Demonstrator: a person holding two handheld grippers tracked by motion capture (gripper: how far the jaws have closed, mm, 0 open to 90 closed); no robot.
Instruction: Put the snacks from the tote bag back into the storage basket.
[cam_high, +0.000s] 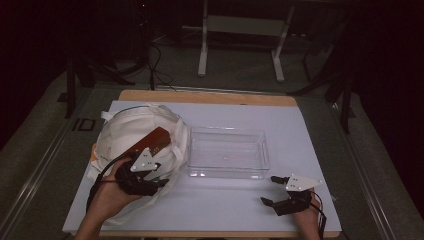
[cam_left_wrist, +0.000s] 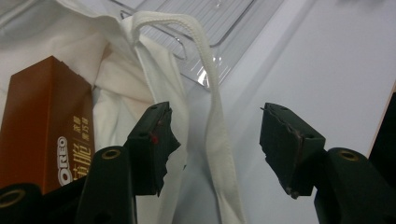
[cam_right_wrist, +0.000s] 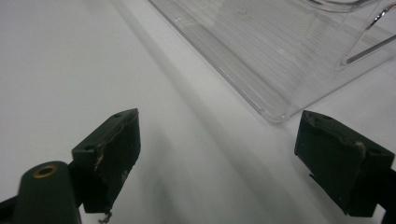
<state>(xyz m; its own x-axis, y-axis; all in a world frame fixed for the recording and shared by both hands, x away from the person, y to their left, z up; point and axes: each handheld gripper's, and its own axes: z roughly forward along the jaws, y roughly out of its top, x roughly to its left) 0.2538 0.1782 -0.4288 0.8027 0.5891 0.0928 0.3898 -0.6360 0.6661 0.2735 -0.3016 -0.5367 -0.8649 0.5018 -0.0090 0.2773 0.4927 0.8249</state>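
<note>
A white cloth tote bag (cam_high: 135, 132) lies on the left of the table, with a brown Oreo box (cam_high: 150, 142) sticking out of its mouth. My left gripper (cam_high: 162, 175) hovers at the bag's near right edge. In the left gripper view it (cam_left_wrist: 215, 140) is open, and the bag's white handle strap (cam_left_wrist: 212, 116) runs between its jaws, untouched; the Oreo box (cam_left_wrist: 44, 121) is at the left. A clear plastic bin (cam_high: 227, 152) stands empty mid-table. My right gripper (cam_high: 272, 190) rests near the front right, open (cam_right_wrist: 243, 154), with nothing in it, pointing at the bin's corner (cam_right_wrist: 275, 112).
A white mat (cam_high: 300, 130) covers the wooden table. Dark floor, cables and a white table frame (cam_high: 240, 30) lie beyond the far edge. Bare mat stretches between the bin and the front edge.
</note>
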